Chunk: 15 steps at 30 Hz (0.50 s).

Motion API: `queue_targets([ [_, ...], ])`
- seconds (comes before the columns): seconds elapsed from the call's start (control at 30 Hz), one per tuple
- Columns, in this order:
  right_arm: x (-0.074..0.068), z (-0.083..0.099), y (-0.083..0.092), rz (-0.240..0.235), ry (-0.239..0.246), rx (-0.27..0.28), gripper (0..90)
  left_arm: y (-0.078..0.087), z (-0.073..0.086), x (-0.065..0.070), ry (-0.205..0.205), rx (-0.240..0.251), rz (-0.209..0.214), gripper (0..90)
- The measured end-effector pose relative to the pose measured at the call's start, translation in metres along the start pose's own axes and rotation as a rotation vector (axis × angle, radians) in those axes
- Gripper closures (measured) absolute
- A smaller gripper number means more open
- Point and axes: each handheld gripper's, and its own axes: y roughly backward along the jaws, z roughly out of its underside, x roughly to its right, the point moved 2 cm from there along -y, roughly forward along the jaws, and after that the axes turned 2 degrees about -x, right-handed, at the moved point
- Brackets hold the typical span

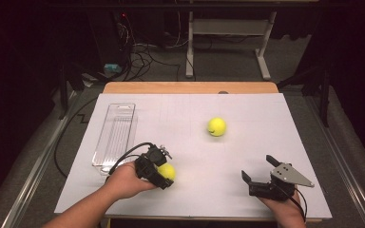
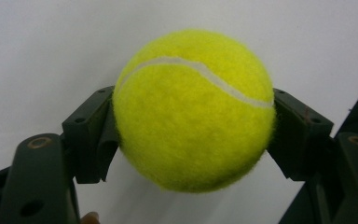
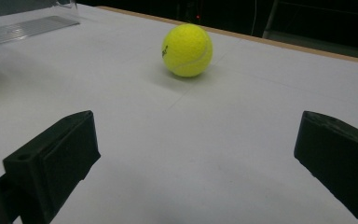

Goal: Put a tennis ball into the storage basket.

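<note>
Tennis ball (image 2: 193, 109) clamped in left gripper (image 1: 158, 167) near left, second ball (image 1: 216, 127) farther right on desk (image 1: 247, 156), right gripper (image 1: 261, 175) jaws apart.

**A dim lab or test room**

The place looks like a lab. A wooden table (image 1: 190, 87) covered with a white sheet (image 1: 247, 142) stands on grey carpet. Behind it, loose cables (image 1: 140, 57) lie on the floor beside a white metal desk frame (image 1: 228, 33), and the surroundings are dark.
</note>
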Motion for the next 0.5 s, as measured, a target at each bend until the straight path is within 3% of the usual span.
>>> queue_targets([
  [0.17, -0.001, 0.000, 0.000, -0.007, 0.004, -0.003, 0.0, 0.015, -0.004, -0.009, 0.048, -0.043, 0.036, 26.8],
  [0.27, -0.002, 0.000, 0.000, -0.008, 0.003, -0.004, 0.0, 0.026, -0.007, -0.013, 0.052, -0.075, 0.008, 26.7],
  [0.5, -0.002, 0.000, 0.000, -0.010, 0.002, -0.004, 0.0, 0.049, -0.015, -0.020, 0.066, -0.112, -0.003, 26.7],
])
